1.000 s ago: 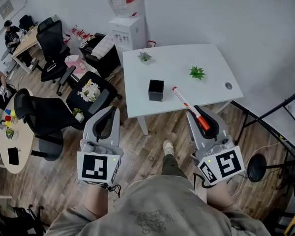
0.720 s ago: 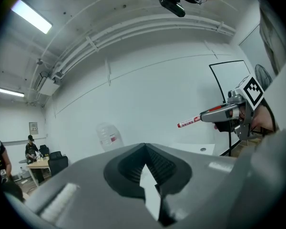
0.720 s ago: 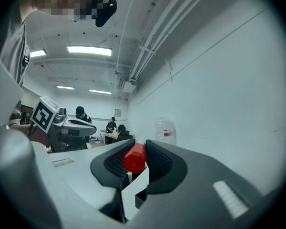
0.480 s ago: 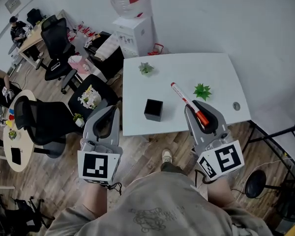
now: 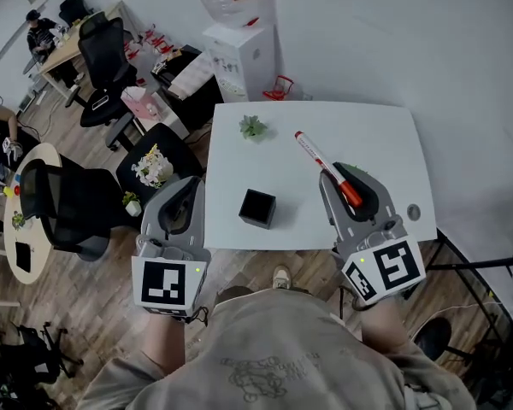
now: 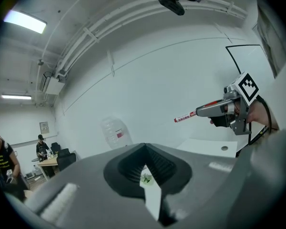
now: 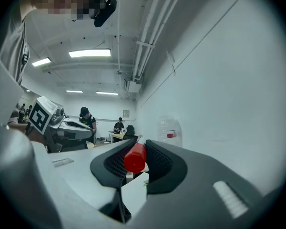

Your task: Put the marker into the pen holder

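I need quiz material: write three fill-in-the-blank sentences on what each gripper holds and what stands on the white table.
The right gripper is shut on a red-and-white ___. The left gripper, jaws together, holds ___. The cube-shaped pen holder on the white table is ___ in colour.
Missing words: marker; nothing; black.

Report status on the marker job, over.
Left claw shut, empty. Right claw shut on marker. Pen holder on table, marker not in yet. Nothing in the way.
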`<state>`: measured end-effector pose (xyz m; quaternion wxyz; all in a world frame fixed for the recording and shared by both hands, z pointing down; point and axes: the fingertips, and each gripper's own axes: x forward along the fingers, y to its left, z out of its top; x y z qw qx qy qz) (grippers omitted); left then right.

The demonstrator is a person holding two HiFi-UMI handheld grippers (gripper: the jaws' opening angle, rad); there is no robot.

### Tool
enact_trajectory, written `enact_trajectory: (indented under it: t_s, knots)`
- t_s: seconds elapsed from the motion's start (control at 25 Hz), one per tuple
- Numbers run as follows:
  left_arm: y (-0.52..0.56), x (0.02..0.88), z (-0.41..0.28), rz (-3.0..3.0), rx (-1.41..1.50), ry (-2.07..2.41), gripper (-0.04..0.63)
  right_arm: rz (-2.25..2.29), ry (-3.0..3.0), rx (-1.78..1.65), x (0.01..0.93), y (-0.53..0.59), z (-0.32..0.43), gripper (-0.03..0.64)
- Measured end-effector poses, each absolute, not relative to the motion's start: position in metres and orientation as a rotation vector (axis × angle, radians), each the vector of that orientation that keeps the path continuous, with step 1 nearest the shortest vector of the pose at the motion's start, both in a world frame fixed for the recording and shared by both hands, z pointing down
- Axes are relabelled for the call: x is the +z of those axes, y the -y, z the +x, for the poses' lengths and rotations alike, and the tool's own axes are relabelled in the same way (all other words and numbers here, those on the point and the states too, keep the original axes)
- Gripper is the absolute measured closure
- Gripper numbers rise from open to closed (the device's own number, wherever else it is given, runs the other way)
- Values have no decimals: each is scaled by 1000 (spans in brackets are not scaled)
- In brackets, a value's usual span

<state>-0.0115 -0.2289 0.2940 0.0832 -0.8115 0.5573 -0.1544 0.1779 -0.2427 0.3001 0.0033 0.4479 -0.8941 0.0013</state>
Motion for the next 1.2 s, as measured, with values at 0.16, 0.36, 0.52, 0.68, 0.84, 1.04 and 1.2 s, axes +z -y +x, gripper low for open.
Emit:
enact_trajectory:
  t_s: [0.16,0.36,0.52,0.68,0.84,1.04,1.2]
  knots:
    - [240,291,-14,-2406,-462,-1691,595,1348,2819,7,302,257,169,518]
    - [250,294,-23,-2390,-463,-1710,595,1291,2824,17,310,268,155,518]
    - [258,300,-31,-2412,-469,-1694,595,1291,2812,15,313,273,145,518]
    - [269,304,-38,-2429,-471,-1658,595,1333,2776,3,311,277,142,518]
    - [279,293,-45,-2455,-429,-1612,595,1348,2744,-12,304,278,131,518]
    - [290,296,-57,-2487,-417,-1562,595,1351,2700,-19,303,274,114,518]
    - [295,300,-56,-2529,-418,-1513,595,1347,2656,4,312,275,107,518]
